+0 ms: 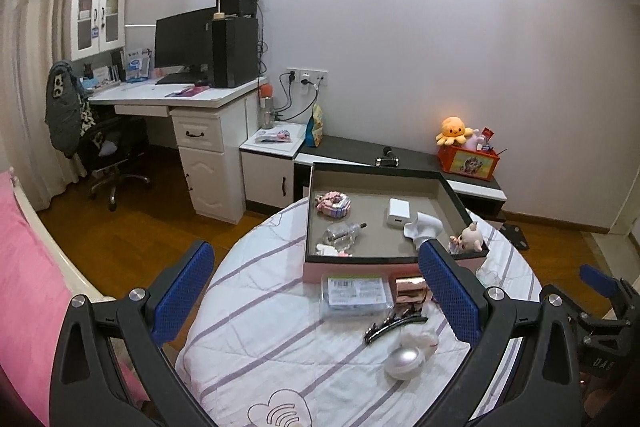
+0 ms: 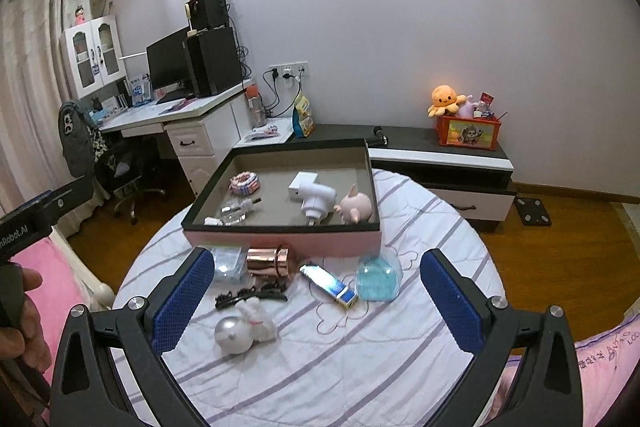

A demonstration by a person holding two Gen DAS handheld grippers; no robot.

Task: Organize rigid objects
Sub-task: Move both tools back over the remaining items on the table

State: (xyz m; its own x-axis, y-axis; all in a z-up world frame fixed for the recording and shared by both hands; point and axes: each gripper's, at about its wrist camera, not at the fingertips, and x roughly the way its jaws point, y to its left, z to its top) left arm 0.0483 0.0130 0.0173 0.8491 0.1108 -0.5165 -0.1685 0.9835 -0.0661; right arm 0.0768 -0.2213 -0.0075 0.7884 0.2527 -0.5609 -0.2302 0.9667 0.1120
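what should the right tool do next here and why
Probably lower the open right tool onto the blue-and-gold lighter, which lies loose on the striped cloth almost between its fingers. The pink box just beyond already holds several items and has bare floor left.

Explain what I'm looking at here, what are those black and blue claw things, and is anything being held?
They are two hand-held grippers, each with a fisheye camera looking along its blue-padded fingers. One picture comes from the left gripper, the other from the right gripper. Both are open and hold nothing.

Below is a round table under a striped cloth. On it stands a pink tray containing a white charger, a pig figurine and a glass bottle. Still loose in front: a rose-gold cylinder, a black hair clip, a silver compact and a blue pouch.
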